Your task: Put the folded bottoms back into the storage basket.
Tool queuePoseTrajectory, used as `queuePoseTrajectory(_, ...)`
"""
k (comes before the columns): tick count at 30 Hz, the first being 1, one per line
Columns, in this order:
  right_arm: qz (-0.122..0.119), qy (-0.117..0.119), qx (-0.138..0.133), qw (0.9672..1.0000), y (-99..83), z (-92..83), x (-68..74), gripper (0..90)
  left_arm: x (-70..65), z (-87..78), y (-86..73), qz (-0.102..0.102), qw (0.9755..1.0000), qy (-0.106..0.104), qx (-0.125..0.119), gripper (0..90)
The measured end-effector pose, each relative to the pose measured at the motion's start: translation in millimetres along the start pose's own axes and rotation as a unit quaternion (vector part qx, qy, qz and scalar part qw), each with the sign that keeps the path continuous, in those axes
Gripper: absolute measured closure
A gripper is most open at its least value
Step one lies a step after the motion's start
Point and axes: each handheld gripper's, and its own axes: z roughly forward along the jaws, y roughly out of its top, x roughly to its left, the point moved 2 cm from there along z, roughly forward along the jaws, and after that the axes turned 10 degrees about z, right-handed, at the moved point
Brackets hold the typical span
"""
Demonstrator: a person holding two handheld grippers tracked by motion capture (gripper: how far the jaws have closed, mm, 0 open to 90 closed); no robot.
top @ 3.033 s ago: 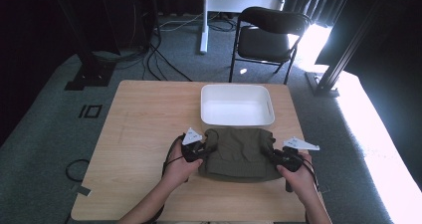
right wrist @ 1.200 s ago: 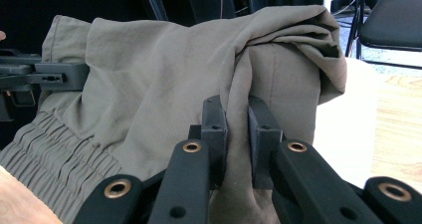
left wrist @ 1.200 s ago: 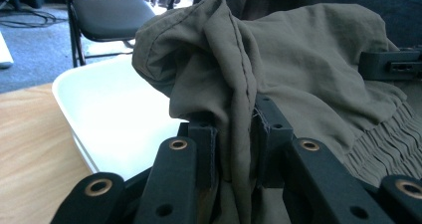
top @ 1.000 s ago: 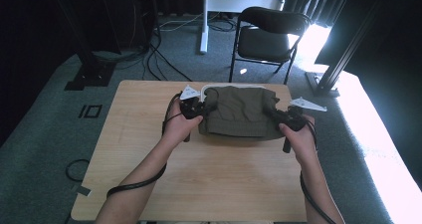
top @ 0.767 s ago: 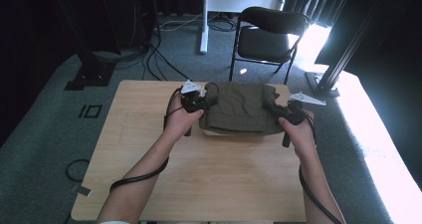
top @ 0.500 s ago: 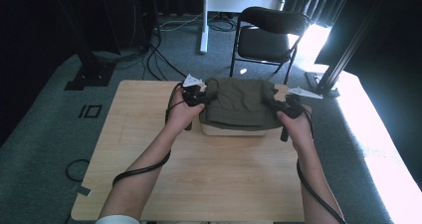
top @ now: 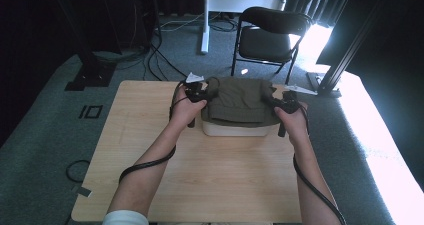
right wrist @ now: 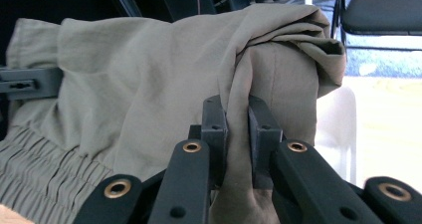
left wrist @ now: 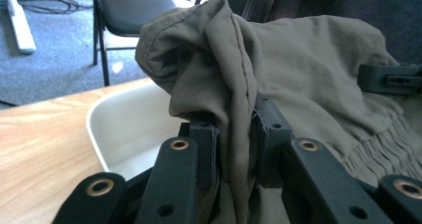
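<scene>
Wooden table [top: 150, 150], centre frame: left gripper [top: 200, 94] and right gripper [top: 281, 103] each pinch an end of the folded olive garment [top: 240, 100], holding it level over the white bin [top: 235, 130], probably to lower it in.

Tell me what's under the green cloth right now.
The white tub sits under the green cloth, which both grippers hold bunched above it. The left gripper view shows part of its bare inner wall; the rest of its inside is covered.

White bin [top: 235, 130] mostly under garment [top: 240, 100]
</scene>
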Motion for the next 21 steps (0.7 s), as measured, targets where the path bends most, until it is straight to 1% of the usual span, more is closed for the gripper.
queuePoseTrajectory(1,0.002,-0.005,0.003,1.0,-2.9,3.9,-3.5,81.3,1.1,2.5,-2.8,-0.003,1.0,-0.004,0.003,76.6)
queuePoseTrajectory(2,0.002,-0.005,0.003,1.0,-2.9,3.9,-3.5,81.3,1.1,2.5,-2.8,-0.003,1.0,-0.004,0.003,76.6)
queuePoseTrajectory(3,0.005,-0.005,0.004,1.0,-4.8,7.9,-6.9,81.3,2.2,3.4,-3.3,-0.003,1.0,-0.002,0.005,76.6)
queuePoseTrajectory(4,0.005,-0.005,0.004,1.0,-4.8,7.9,-6.9,81.3,3.5,4.4,-3.4,-0.003,1.0,0.0,0.005,76.6)
queuePoseTrajectory(5,0.011,-0.003,0.006,0.9999,-5.2,12.0,-8.8,81.3,5.9,6.6,-3.0,-0.004,1.0,0.003,0.006,76.7)
queuePoseTrajectory(10,0.005,-0.006,0.007,0.9999,-2.1,20.6,-10.0,81.3,12.1,13.4,-4.4,-0.009,0.9999,0.012,0.008,77.0)
queuePoseTrajectory(11,0.006,-0.007,0.007,0.9999,-1.6,22.3,-10.7,81.3,13.5,15.4,-5.6,-0.011,0.9998,0.012,0.013,77.0)
queuePoseTrajectory(13,0.011,-0.01,0.009,0.9998,-0.5,26.2,-12.5,81.3,16.0,19.4,-7.8,-0.017,0.9997,0.014,0.012,77.2)
queuePoseTrajectory(14,0.011,-0.013,0.009,0.9998,-0.1,28.1,-13.4,81.3,17.0,21.4,-8.4,-0.019,0.9996,0.013,0.014,77.2)
queuePoseTrajectory(15,0.012,-0.019,0.008,0.9997,0.5,31.7,-15.5,81.3,17.7,23.9,-8.5,-0.024,0.9995,0.015,0.011,77.3)
queuePoseTrajectory(18,0.014,-0.026,0.006,0.9996,0.3,35.0,-17.7,81.3,19.8,32.3,-9.2,-0.024,0.9993,0.021,0.02,77.3)
queuePoseTrajectory(19,0.012,-0.033,0.014,0.9993,-1.5,39.2,-20.2,81.3,20.3,35.7,-10.9,-0.023,0.999,0.021,0.032,77.4)
queuePoseTrajectory(20,0.012,-0.033,0.014,0.9993,-1.5,39.2,-20.2,81.3,20.8,37.4,-12.3,-0.021,0.9989,0.022,0.036,77.4)
queuePoseTrajectory(21,0.011,-0.039,0.018,0.999,-4.1,42.2,-22.4,81.2,21.3,39.7,-14.4,-0.02,0.9987,0.023,0.041,77.4)
